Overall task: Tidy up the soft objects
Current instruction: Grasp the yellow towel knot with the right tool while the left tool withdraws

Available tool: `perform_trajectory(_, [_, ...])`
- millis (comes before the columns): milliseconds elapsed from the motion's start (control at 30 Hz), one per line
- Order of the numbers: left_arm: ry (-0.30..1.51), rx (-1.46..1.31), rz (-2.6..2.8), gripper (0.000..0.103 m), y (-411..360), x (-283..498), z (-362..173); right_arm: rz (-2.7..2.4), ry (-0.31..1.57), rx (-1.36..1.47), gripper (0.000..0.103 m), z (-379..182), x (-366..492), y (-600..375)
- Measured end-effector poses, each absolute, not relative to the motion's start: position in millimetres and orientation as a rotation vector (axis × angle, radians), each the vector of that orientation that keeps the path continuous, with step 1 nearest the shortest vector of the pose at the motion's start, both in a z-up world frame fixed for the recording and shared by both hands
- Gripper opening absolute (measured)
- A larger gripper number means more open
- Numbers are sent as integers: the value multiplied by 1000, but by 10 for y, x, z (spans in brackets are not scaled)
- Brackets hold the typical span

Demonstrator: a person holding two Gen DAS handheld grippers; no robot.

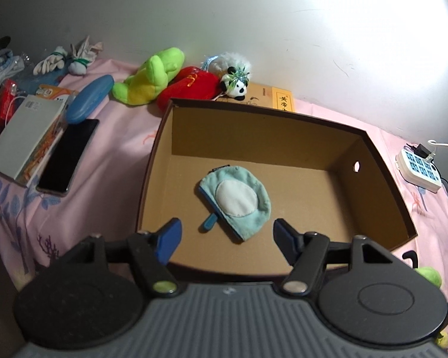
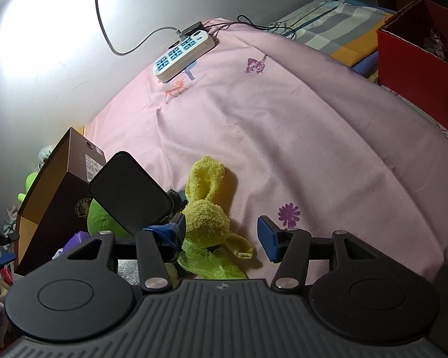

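An open cardboard box (image 1: pixel 373 179) sits on the pink bedsheet. A light blue soft pouch (image 1: pixel 239 197) with a white oval patch lies flat on its floor. My left gripper (image 1: pixel 227 235) is open and empty, just above the box's near edge, with the pouch just beyond its fingertips. Beyond the box lie a green plush (image 1: pixel 149 77), a red plush (image 1: pixel 191 86) and a small panda plush (image 1: pixel 237 85). My right gripper (image 2: pixel 222 237) is open over a yellow fuzzy sock (image 2: pixel 207 208) and a green mesh cloth (image 2: pixel 212 264). The box's dark outside (image 2: pixel 59 197) stands to its left.
A book (image 1: pixel 24 137), a phone (image 1: pixel 68 155), a blue case (image 1: pixel 88 98) and white gloves (image 1: pixel 49 61) lie left of the box. A power strip (image 2: pixel 183 55) with cables is near the wall. A red box (image 2: pixel 418 65) stands at the far right. A green plush (image 2: pixel 101 220) lies by the box.
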State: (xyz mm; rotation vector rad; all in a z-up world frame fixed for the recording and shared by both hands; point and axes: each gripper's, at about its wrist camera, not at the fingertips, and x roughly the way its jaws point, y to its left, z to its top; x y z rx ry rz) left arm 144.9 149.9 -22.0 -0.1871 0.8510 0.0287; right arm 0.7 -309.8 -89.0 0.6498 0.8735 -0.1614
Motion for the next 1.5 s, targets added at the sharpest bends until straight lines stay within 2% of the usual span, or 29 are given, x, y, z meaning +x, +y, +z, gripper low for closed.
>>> perform_trajectory(300, [838,-139,36,70,1319,792,-136,25,973,529,38,-1109,366,-3102])
perform_trajectory(600, [855,-144,75,70,1111,445,-151,167,1038,714,41,-1481,446,-3197])
perform_trajectory(867, [855,-127,94,70,861,243,-138,165,909,781,29,-1366,348,-3535])
perform_trajectory(1067, [879,-131,77,70,651,200,-193,132,881,791,19,-1361,254,-3790])
perform_trajectory(1167, [881,-118,56,70,521,185,-206,183,857,765,19,-1289,236,-3734])
perform_trajectory(1200, [881,-112,46,70,471,181,-209,192,853,730,23,-1256,249,-3671])
perform_trajectory(1367, [883,-74,-12,71,210,130,-221,232,907,613,25,-1294,386,-3412])
perform_trajectory(1500, [900,-45,-55,71,49,39,-282,282,924,668,31,-1455,481,-3315])
